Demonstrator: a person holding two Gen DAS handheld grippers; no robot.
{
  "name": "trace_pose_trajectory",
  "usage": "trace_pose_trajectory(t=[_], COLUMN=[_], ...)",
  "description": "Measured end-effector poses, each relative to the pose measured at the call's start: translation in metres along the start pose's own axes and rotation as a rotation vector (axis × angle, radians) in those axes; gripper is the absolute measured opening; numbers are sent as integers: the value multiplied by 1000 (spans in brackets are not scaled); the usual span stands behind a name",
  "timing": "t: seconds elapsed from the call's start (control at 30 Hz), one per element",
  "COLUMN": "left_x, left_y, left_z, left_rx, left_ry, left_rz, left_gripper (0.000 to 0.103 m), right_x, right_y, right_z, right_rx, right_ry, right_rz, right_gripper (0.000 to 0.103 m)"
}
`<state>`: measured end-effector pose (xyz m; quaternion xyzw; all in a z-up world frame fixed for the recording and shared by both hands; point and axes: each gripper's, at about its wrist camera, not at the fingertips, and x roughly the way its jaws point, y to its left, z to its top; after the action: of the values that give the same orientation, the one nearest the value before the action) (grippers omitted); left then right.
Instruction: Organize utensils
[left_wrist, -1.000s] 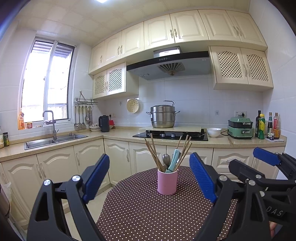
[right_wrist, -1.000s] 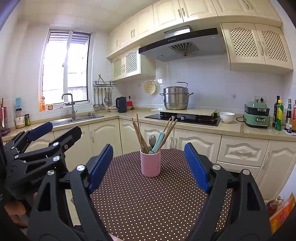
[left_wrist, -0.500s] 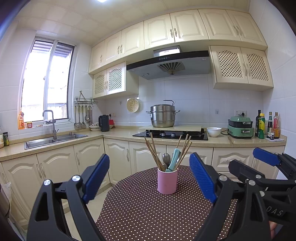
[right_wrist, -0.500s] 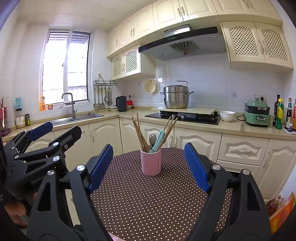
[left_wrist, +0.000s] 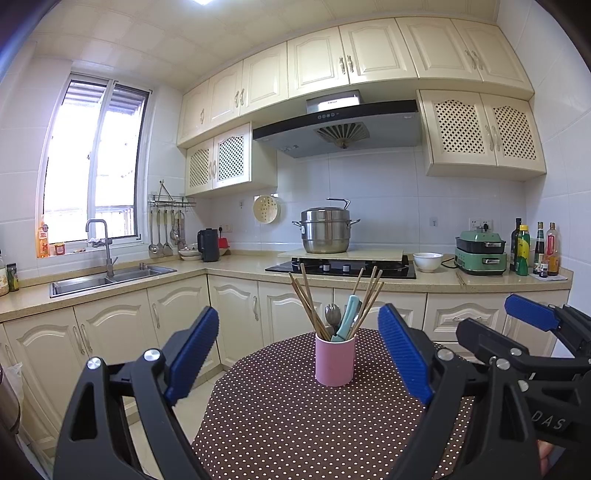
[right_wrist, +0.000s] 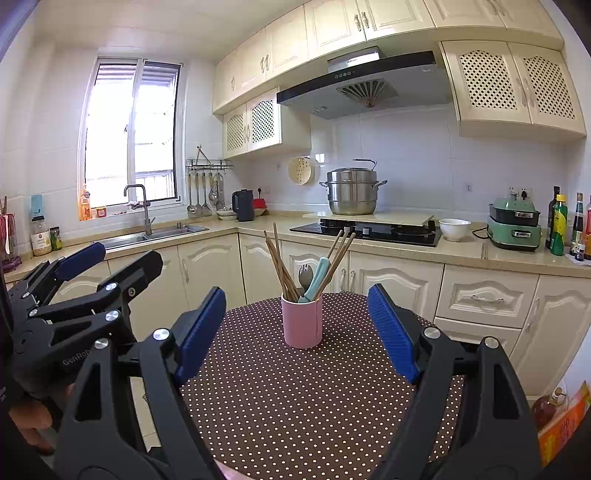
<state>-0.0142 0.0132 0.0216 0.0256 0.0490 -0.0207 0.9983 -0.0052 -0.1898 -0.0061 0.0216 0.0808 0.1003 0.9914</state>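
Nothing has shifted over the last second: in the left wrist view, the left gripper (left_wrist: 297, 349) holds level at lower centre, fingers spread wide and empty. Dead centre stands the pink cup (left_wrist: 335, 360) on the dotted table (left_wrist: 295, 424), with chopsticks (left_wrist: 306, 302), spoon (left_wrist: 332, 314) and teal-handled utensil (left_wrist: 347, 317) all upright inside, which fits finished or pending equally. The right gripper (right_wrist: 297, 330) matches, fingers apart around nothing.
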Motion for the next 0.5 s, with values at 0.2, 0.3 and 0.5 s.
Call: trace_pose_trajectory(t=[0.2,0.3,0.5], left_x=[0,1,11], left_y=[0,0,1], left_z=[0,0,0], left_rx=[-1,1,-5], left_ry=[2,3,7], left_rz=[1,0,2], left_gripper=[87,87,87], right_x=[0,2,13], right_y=[0,0,-3], right_z=[0,0,0], right_rx=[0,1,2], right_ry=[2,4,5], right_rz=[0,4,10], right_gripper=[78,78,78])
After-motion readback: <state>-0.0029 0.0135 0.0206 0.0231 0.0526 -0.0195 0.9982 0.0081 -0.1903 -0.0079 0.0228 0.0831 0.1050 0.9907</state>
